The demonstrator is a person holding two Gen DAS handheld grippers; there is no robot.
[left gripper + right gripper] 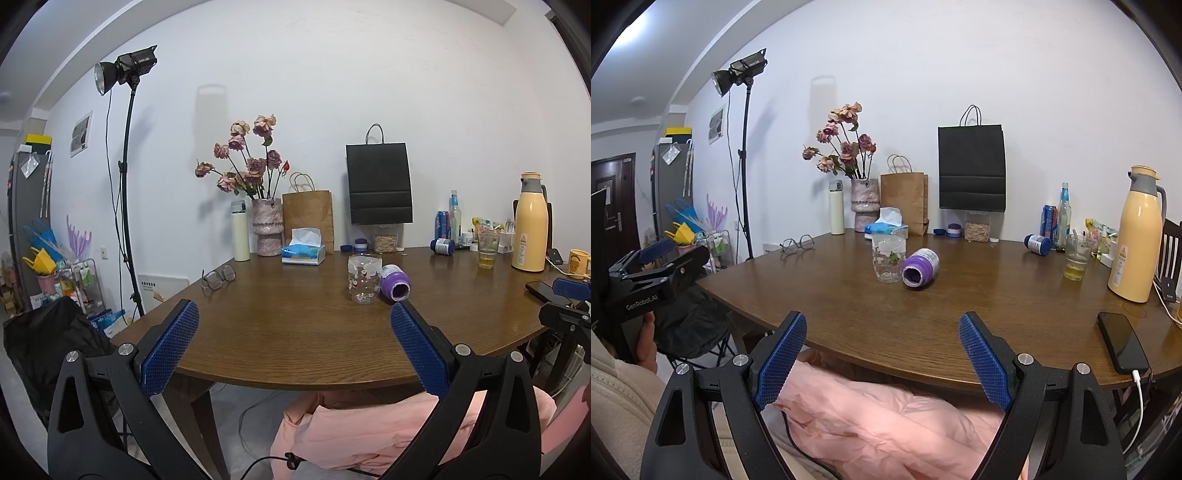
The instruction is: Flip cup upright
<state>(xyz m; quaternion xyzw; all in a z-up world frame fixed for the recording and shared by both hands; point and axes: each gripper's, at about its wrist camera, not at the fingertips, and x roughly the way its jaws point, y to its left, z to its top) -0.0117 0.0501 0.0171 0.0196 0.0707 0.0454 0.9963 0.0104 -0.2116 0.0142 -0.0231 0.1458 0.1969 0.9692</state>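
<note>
Purple plastic forms the cup (919,267), a squat cylinder lying on its side just right of centre in both views, its round mouth turned toward the cameras and a white printed label wrapping its far end. It touches, or nearly touches, a clear tumbler (888,260) with small floral prints standing on its left (whether that one is mouth-up I cannot tell). Both rest on the wood-grain table (849,314), whose rounded edge curves across the lower middle of the frame. Farther back, centre left, stand a mottled pink vase (266,232) of dried roses, a brown paper bag (308,218) and a matte black bag (379,184); a cream-yellow thermos (1137,240) rises at the right edge. At the bottom of each view, the left gripper (294,325) and right gripper (882,336) hang spread wide before the table edge, their blue pads (783,354) knurled in a fine grid, holding nothing.
</note>
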